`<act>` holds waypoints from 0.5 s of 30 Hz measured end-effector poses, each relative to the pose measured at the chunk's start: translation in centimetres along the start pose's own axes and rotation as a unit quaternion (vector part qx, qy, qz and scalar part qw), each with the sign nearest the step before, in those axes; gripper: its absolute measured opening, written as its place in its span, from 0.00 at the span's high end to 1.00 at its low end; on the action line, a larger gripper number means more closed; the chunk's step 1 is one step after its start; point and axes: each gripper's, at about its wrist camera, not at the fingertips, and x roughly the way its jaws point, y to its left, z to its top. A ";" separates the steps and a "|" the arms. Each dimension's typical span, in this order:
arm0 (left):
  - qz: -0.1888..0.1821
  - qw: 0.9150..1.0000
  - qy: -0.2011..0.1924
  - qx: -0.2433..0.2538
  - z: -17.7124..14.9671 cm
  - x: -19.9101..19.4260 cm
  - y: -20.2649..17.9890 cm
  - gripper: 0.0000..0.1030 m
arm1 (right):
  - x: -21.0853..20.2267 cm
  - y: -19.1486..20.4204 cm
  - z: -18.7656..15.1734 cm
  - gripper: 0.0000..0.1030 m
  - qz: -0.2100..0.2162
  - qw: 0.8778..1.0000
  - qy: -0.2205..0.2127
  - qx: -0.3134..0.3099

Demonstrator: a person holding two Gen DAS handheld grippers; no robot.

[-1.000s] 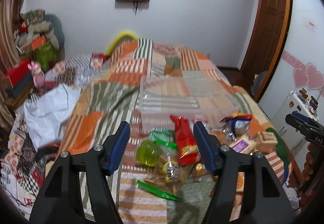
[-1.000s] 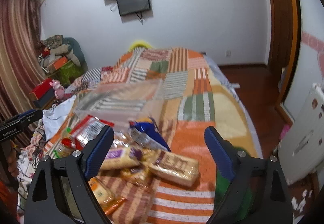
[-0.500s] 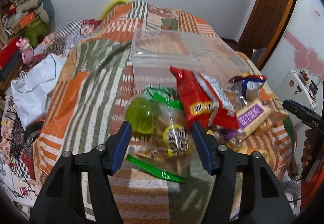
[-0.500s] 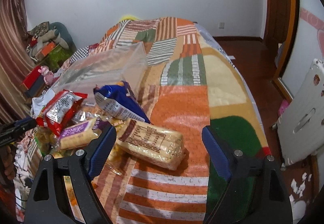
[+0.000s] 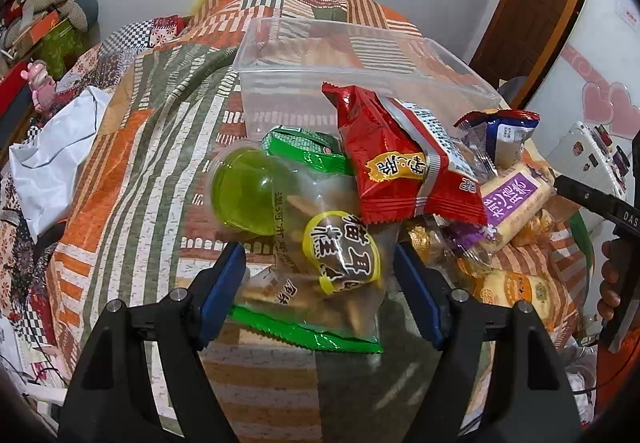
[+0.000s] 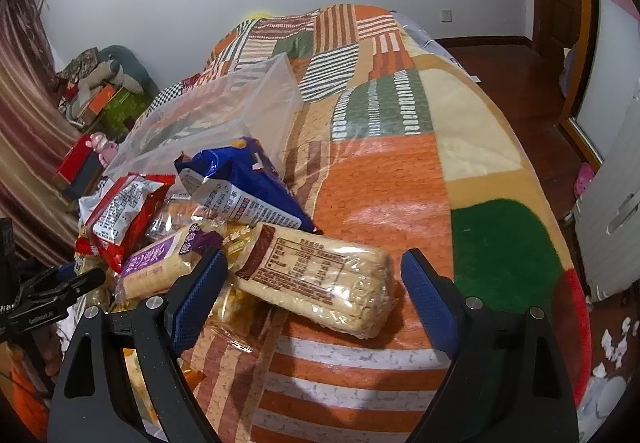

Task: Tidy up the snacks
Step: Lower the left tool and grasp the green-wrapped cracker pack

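A pile of snack packets lies on a patchwork bed before a clear plastic bin [image 5: 280,51]. My left gripper [image 5: 318,289] is open, its fingers either side of a clear biscuit bag with a yellow label [image 5: 340,255]. Beside it are a green jelly cup [image 5: 244,195], a red packet [image 5: 396,159] and a purple-label rice cracker pack [image 5: 516,199]. My right gripper [image 6: 314,295] is open around a long pale cracker pack [image 6: 320,279]. A blue packet [image 6: 240,183], the red packet [image 6: 120,215] and the bin [image 6: 224,111] lie beyond it.
The bed's striped quilt [image 6: 400,163] stretches to the right and back. A white bag [image 5: 56,155] and clutter lie at the bed's left side. A wooden door [image 5: 536,3] and a white cabinet [image 6: 616,203] stand to the right.
Both grippers have moved forward and down toward the pile. The left now brackets the biscuit bag and the right brackets the long cracker pack. Both stay open.
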 end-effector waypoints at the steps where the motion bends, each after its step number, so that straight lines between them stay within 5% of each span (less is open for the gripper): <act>1: -0.001 1.000 0.000 -0.004 -0.1 0.1 0.1 0.26 | 0.2 0.4 0.0 0.15 -0.003 1.000 0.001 -0.003; 10: 0.008 1.000 -0.024 0.012 -0.6 0.1 -0.4 0.27 | 1.4 0.6 -0.2 0.15 -0.027 1.000 0.005 -0.012; 15: -0.010 1.000 -0.020 0.001 -0.4 0.0 0.0 0.43 | 0.9 1.5 -0.6 0.19 -0.041 0.998 -0.011 -0.044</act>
